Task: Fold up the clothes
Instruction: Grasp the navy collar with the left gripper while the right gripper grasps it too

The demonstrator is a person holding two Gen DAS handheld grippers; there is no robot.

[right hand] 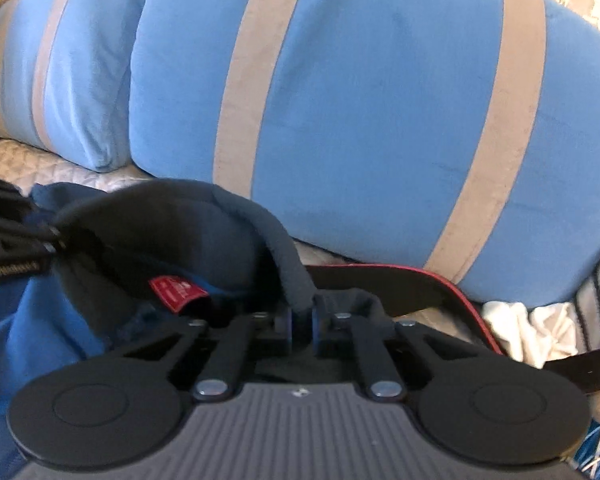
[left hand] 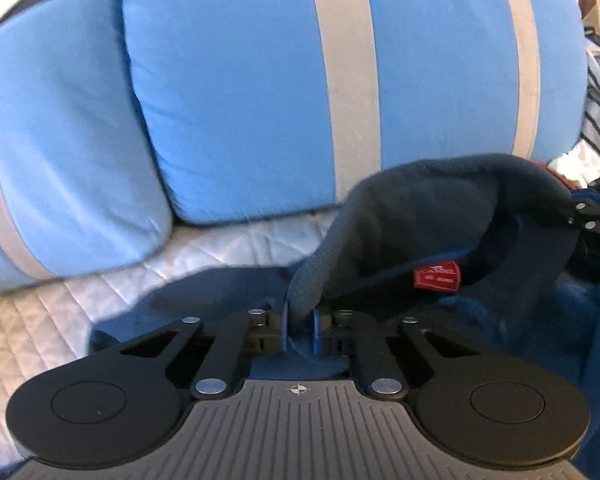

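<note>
With the left tool [left hand: 300, 322] and right tool [right hand: 301, 320] each clamped on the dark collar [left hand: 420, 208] of the blue fleece [left hand: 540, 320] before the striped pillow [left hand: 260, 80], a thin pinch could slip, dropping it crooked.

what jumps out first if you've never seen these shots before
The big blue pillow with grey stripes fills the upper half of both views, propped on a white quilted cover. Below it, a dark fleece collar with a red label arches between the left tool and the right tool, each pinching one end of its rim. Bright blue fleece spreads beneath.
</note>
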